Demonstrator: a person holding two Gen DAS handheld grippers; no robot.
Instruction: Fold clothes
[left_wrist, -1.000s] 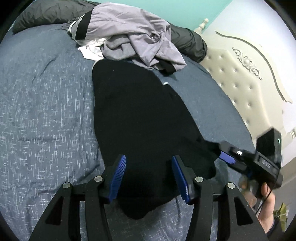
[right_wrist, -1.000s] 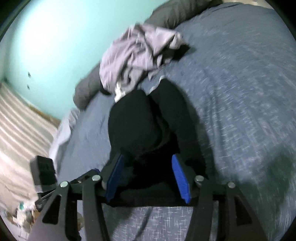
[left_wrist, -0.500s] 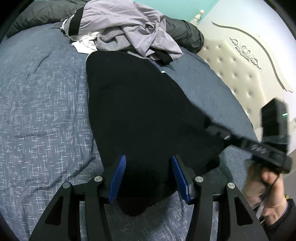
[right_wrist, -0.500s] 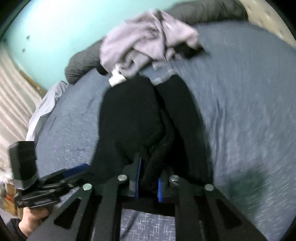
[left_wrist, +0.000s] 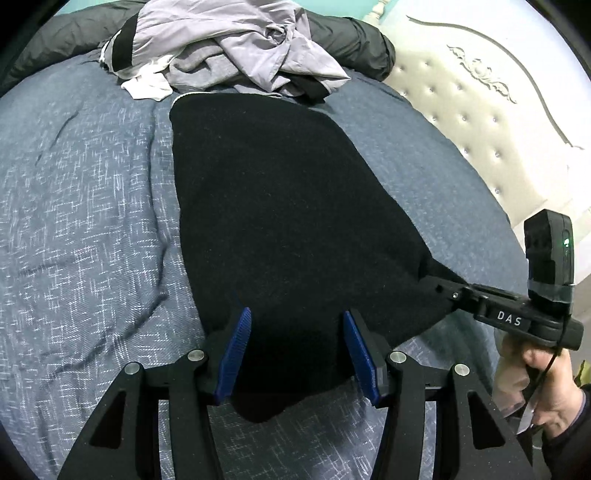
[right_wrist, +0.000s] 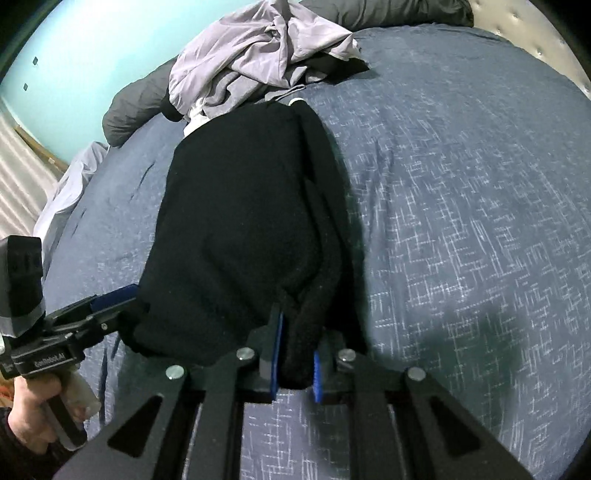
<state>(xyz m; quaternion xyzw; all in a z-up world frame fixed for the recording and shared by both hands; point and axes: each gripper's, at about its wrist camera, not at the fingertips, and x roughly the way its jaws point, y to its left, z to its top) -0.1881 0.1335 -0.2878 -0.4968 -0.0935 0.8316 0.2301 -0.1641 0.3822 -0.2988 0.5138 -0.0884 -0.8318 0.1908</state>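
The black garment (left_wrist: 280, 229) lies flat on the bed (left_wrist: 81, 206), near edge bunched in the right hand-held gripper (right_wrist: 295, 354). The left hand-held gripper (left_wrist: 295, 350) straddles the hem, half-open and gripping nothing, so a one-sided lift could skew the fold. All-black cloth hides layers and sleeves.

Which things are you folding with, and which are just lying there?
For the job:
black garment
right tongs, shut on its corner
left tongs, open over its edge

Just lying about:
grey clothes pile
dark pillow
headboard
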